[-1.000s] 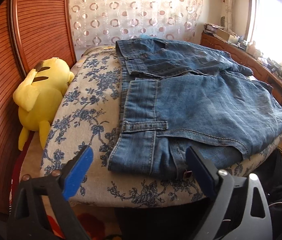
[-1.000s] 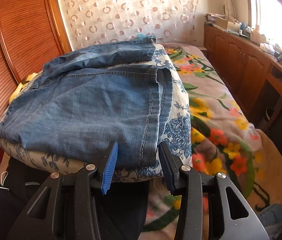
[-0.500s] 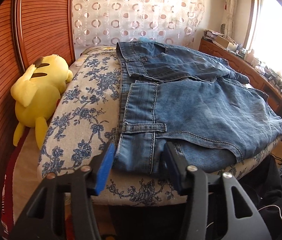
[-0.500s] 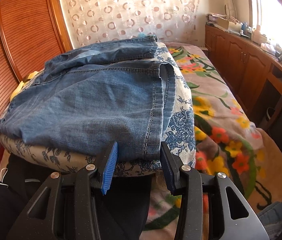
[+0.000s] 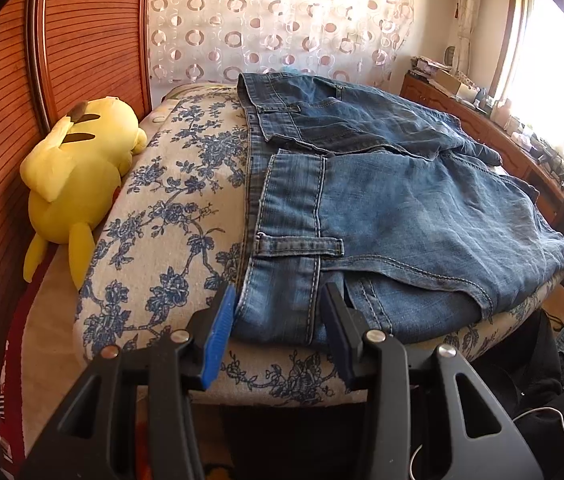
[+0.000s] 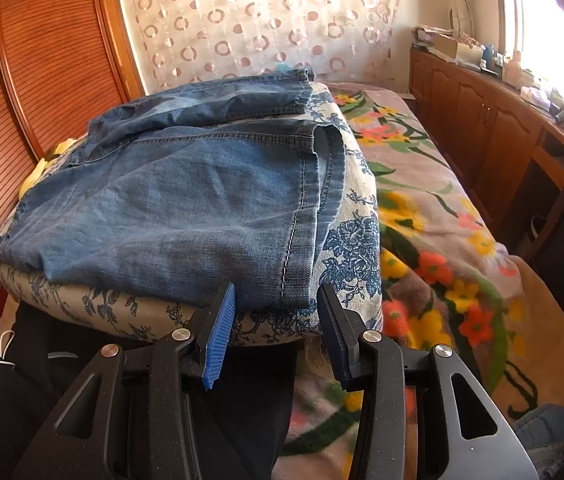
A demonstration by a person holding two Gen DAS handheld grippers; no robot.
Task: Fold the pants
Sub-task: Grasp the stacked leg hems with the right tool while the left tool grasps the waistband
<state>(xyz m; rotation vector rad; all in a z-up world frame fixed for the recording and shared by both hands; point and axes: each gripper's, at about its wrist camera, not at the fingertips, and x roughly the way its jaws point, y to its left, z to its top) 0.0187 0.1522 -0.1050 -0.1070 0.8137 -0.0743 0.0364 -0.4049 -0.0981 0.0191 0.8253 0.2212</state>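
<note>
The left gripper [image 5: 278,320] has just been closing its jaws around the waistband corner of the jeans [image 5: 382,208], apparently pinching it, though contact is hard to judge. The right gripper [image 6: 278,316] straddles the hem corner as before, seemingly clamped. The jeans lie on a floral cushion [image 5: 170,216]; only the left view shows the yellow plush toy [image 5: 74,168], only the right the flowered blanket [image 6: 434,224].

The clutter [image 5: 454,76] on the far wooden counter [image 6: 494,108] is too small to identify. The window [image 5: 562,60] is washed out by glare. The floral cushion [image 5: 170,216] hides the underside of the jeans [image 5: 382,208].
</note>
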